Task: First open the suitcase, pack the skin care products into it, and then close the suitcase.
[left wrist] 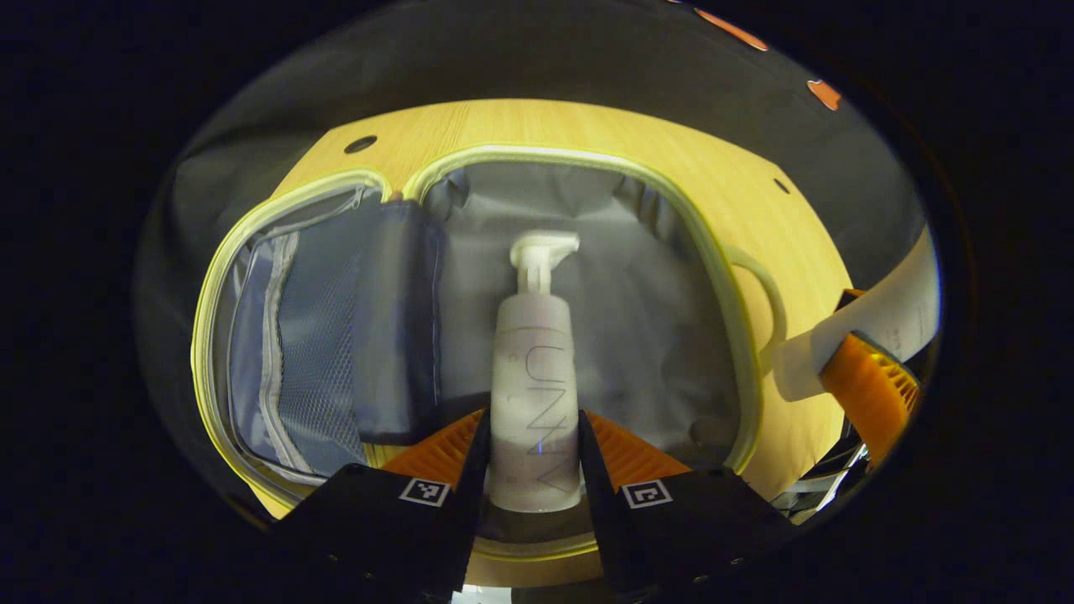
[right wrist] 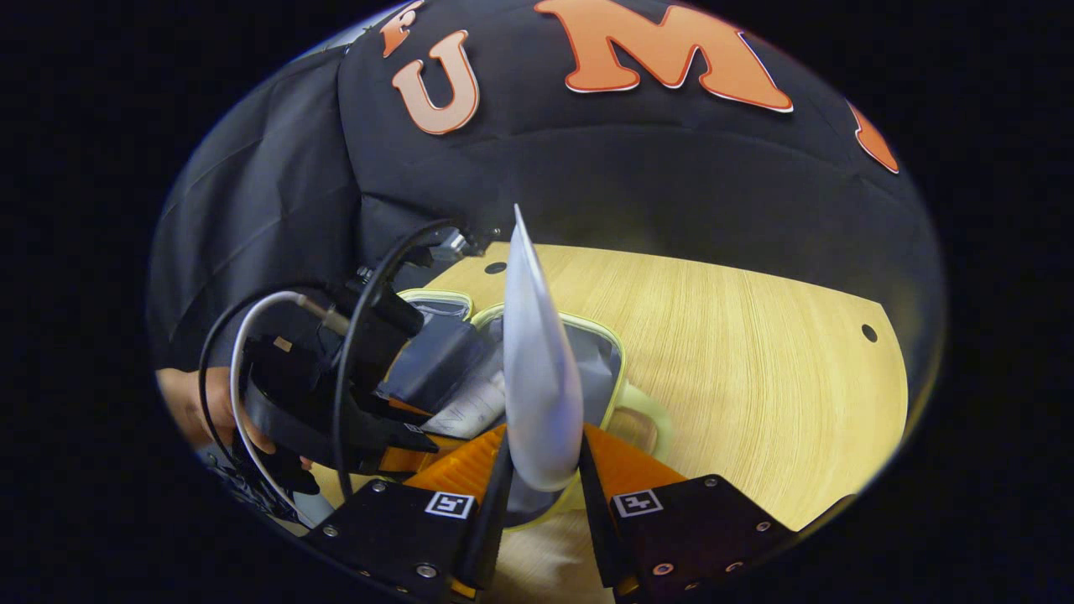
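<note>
in the left gripper view, the left gripper (left wrist: pixel 534 453) has its two fingers closed against the sides of a pale pump bottle (left wrist: pixel 535 394), holding it by the lower body with the pump head pointing away. the bottle hangs over the grey lining of the open suitcase (left wrist: pixel 722 277), which lies flat on the wooden table (left wrist: pixel 587 126); its yellow-green rim runs round both halves. the left half carries a mesh pocket (left wrist: pixel 315 352) with a zip, and a handle (left wrist: pixel 768 294) sticks out on the right side. at the far right edge the other gripper and a white tube appear.

the right gripper view gives the other side: the right gripper (right wrist: pixel 541 470) pinches a white tube (right wrist: pixel 537 369) between both fingers, crimped end up. past it lies the suitcase (right wrist: pixel 617 352), smaller, with the left gripper (right wrist: pixel 403 440) reaching over it from the left, cables (right wrist: pixel 243 335) trailing and a hand (right wrist: pixel 197 403) behind. whether the tube touches the suitcase, i cannot tell.
</note>
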